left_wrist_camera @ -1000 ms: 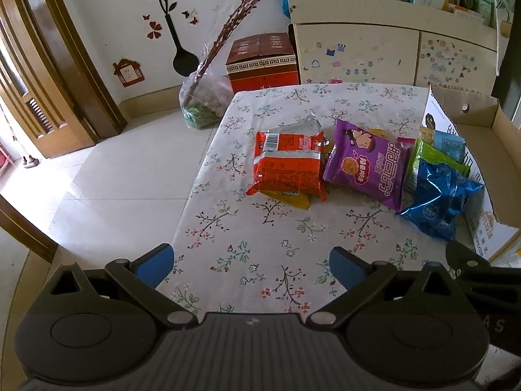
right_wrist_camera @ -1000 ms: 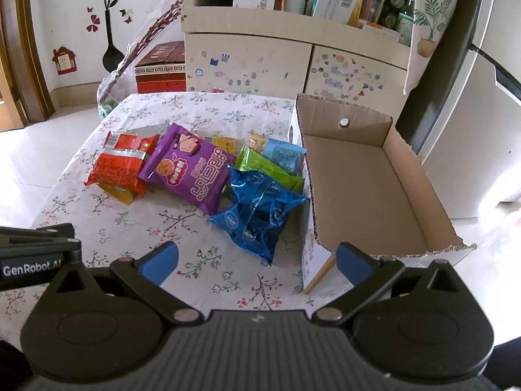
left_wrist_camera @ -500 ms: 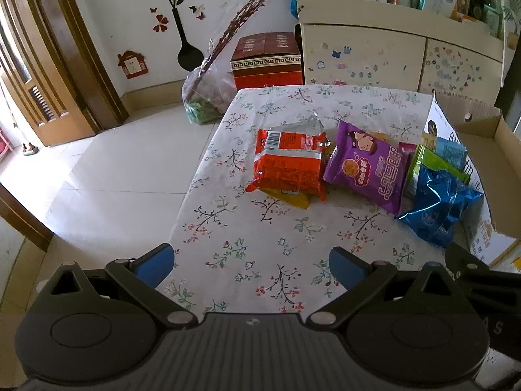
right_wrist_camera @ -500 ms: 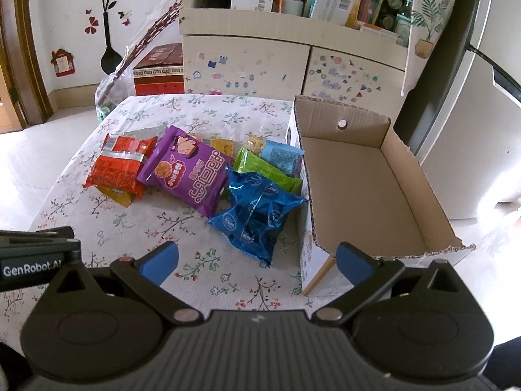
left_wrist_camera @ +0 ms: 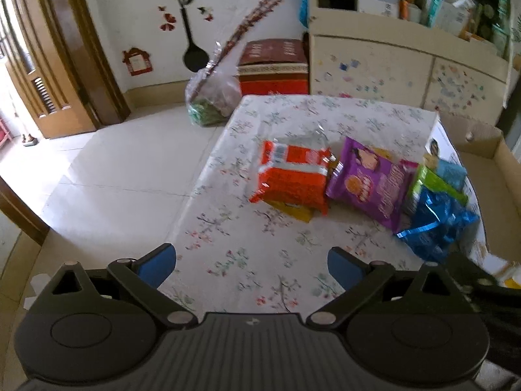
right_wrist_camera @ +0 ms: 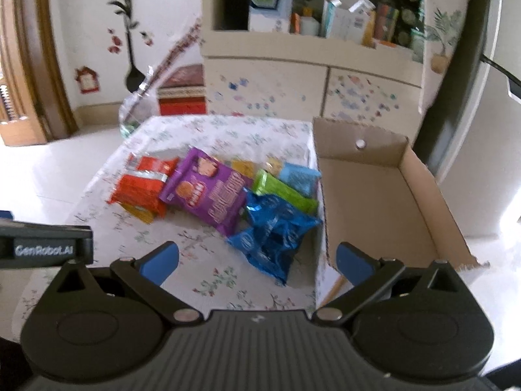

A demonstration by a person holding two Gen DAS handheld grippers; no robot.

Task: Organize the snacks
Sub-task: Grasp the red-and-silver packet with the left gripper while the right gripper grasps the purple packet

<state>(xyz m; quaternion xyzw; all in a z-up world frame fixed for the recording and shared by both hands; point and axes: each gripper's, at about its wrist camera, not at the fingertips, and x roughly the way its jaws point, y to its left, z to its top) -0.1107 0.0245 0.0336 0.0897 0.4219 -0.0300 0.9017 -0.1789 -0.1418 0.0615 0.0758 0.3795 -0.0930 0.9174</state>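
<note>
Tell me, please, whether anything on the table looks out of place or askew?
Yes: the snack packets lie jumbled; the orange packet sits atop a yellow one, while the cardboard box beside them holds nothing.

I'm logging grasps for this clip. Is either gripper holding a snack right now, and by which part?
Nothing is held. The left gripper and right gripper are both open, short of the snack packets on the table.

Bright daylight from left; motion-blurred, fisheye-warped edges.

left hand-held gripper (left_wrist_camera: 250,262) wide apart (nothing held) | right hand-held gripper (right_wrist_camera: 257,262) likewise
</note>
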